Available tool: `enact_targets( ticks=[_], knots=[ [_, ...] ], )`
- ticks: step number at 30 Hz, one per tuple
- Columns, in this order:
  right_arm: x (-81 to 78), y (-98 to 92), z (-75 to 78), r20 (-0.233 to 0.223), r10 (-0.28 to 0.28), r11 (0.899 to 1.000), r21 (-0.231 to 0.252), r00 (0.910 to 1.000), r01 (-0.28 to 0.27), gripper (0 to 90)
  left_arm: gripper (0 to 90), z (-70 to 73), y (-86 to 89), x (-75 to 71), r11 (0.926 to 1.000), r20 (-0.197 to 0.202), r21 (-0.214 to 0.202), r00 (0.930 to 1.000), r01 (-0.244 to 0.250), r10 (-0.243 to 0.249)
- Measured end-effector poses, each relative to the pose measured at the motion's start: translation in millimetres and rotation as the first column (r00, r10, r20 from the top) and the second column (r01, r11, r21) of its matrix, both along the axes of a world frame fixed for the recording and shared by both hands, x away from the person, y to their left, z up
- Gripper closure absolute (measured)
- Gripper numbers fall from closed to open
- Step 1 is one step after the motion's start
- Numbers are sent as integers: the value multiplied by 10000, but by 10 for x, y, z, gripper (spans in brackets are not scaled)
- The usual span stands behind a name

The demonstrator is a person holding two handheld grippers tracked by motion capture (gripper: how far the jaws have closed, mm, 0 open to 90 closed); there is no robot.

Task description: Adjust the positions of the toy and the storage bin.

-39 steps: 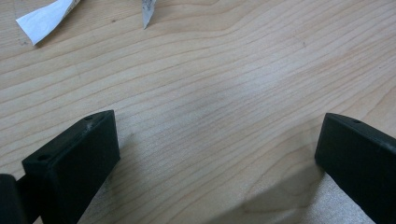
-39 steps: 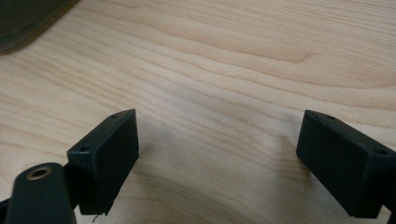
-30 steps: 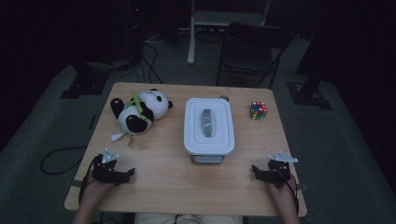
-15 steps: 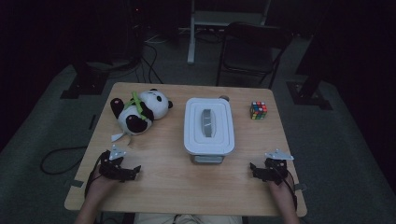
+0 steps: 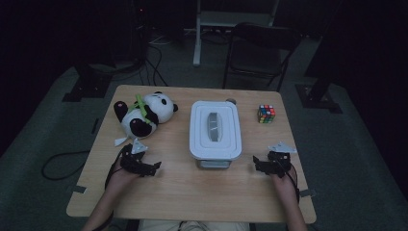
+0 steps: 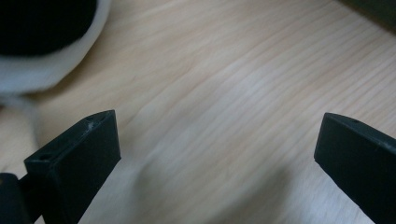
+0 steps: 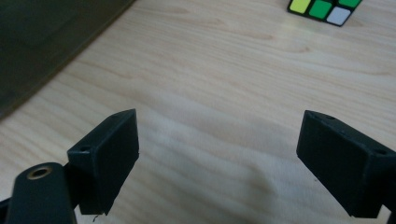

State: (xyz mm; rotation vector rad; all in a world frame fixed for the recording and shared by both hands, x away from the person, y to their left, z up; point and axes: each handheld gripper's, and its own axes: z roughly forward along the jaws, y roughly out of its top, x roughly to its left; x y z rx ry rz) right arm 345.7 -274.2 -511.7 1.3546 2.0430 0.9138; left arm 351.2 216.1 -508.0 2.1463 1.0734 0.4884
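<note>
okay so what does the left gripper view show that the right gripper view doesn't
The left gripper view has the edge of the panda plush toy at its upper left, black and white fur close to the left gripper. The right gripper view instead has a corner of the puzzle cube at the top, with yellow, green and white tiles, and dark floor off the table's edge at upper left. Both look along wide-open black jaws, the right gripper included, over the bare wooden table, holding nothing.

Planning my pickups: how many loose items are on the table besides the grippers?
3. The panda plush lies at the far left, the lidded white container sits mid-table, and the puzzle cube stands at the far right. Something small behind the container may be partly hidden.
</note>
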Motion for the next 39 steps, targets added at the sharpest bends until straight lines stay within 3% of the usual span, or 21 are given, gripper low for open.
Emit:
enact_targets(
  ticks=[13,24,28,39],
  knots=[
    [314,88,-6,36,-60,9997,243,10000,59,130,9,86,-311,377,9991,239,-181,9990,378,-374],
    [566,193,48,201,12,9988,489,9998,-22,136,9,136,-581,691,9985,437,-91,9976,535,-530],
    [670,213,73,193,28,9974,725,9998,-42,147,9,153,-686,814,9979,367,-66,9973,646,-643],
    [870,355,96,225,254,9969,735,9994,-270,147,9,176,-904,1076,9967,378,-355,9968,724,-711]
  ],
)
